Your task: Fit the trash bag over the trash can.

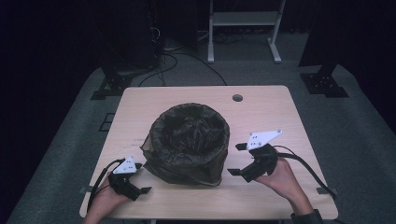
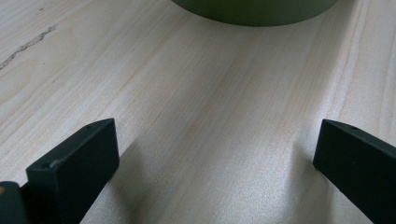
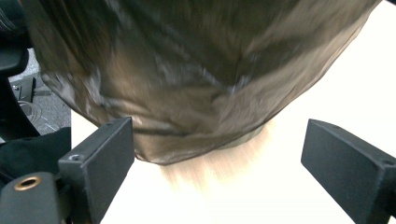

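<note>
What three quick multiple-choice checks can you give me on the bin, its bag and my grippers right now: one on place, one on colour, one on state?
1. Where does the bin stand?
A. mid table, between the grippers
B. on the floor
C. at the far right corner

2. What colour is the bag lining it?
A. white
B. dark, near black
C. bright blue

3. How are the left gripper and right gripper?
A. both open, holding nothing
B. both shut on the bag
C. one holds a cup

Answers: 1 A, the high view shows it mid table with a gripper on each side. 2 B, the film looks dark over the rim. 3 A, each gripper view shows jaws wide apart with nothing between.
</note>
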Tool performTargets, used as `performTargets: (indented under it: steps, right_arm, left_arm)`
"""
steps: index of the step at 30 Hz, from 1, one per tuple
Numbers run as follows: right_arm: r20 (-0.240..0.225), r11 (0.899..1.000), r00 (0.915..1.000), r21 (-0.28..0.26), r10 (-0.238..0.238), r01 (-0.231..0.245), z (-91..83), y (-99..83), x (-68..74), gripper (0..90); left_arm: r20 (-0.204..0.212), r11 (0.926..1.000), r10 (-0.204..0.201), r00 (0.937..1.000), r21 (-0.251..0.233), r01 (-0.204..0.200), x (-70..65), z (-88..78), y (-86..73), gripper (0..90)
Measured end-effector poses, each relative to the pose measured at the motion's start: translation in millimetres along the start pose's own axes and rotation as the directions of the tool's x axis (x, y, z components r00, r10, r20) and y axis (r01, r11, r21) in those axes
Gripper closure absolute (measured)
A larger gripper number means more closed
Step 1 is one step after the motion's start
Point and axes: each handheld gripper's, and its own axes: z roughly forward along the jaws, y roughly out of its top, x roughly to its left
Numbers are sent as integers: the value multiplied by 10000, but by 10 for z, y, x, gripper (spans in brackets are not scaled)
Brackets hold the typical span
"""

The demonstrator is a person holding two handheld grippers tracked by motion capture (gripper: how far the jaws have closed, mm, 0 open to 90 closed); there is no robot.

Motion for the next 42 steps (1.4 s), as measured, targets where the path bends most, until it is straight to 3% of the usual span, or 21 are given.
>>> performTargets:
  steps: [17,25,42]
  right_arm:
    - [85,9991,9992,157,400,-401,301,-486,-35,84]
    - [223,9971,9980,472,586,-596,424,-684,-66,84]
    - [585,9925,9973,1120,434,-498,533,-862,-82,84]
  left_arm:
    - [-4,10000,5,10000,0,-5,0,0,0,0]
    - [1,10000,3,10000,3,-3,0,0,0,0]
    - [2,10000,2,10000,5,-2,1,-1,0,0]
